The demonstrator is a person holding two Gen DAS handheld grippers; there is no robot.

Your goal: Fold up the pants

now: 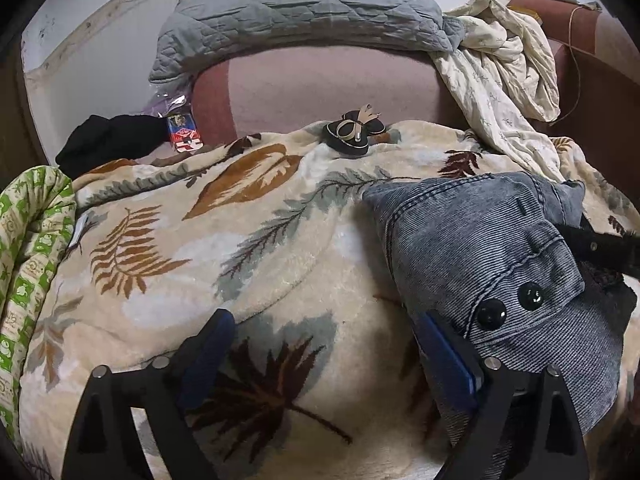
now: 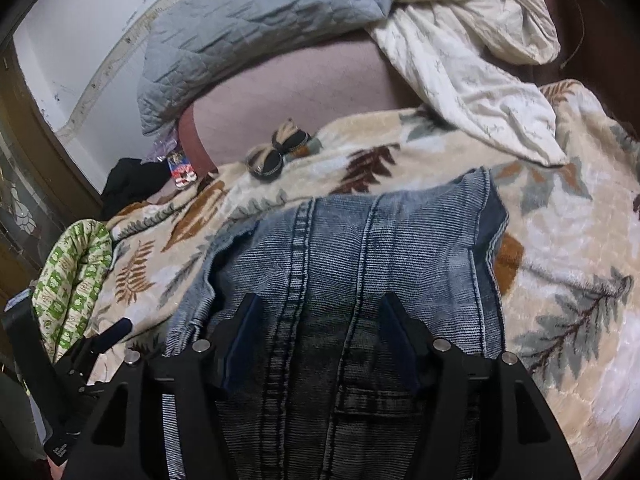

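Note:
Folded blue-grey denim pants (image 1: pixel 480 248) lie on the right side of a leaf-patterned fleece blanket (image 1: pixel 240 264), waistband with two black buttons (image 1: pixel 492 313) nearest me. My left gripper (image 1: pixel 328 340) stands open over bare blanket, its right finger (image 1: pixel 444 352) against the edge of the waistband. In the right wrist view the pants (image 2: pixel 360 240) fill the middle, seams running away from me. My right gripper (image 2: pixel 320 332) hovers open just over the denim, which lies flat below the two blue pads without being pinched. The left gripper's finger (image 2: pixel 116 330) shows at the lower left.
A grey quilted pillow (image 1: pixel 296 12) and a crumpled cream sheet (image 1: pixel 500 68) lean on the pink backrest (image 1: pixel 320 88). A pair of small dark shoes (image 1: pixel 356 132) sits at the blanket's far edge. A black cloth (image 1: pixel 108 140) and a green patterned cushion (image 1: pixel 28 260) lie left.

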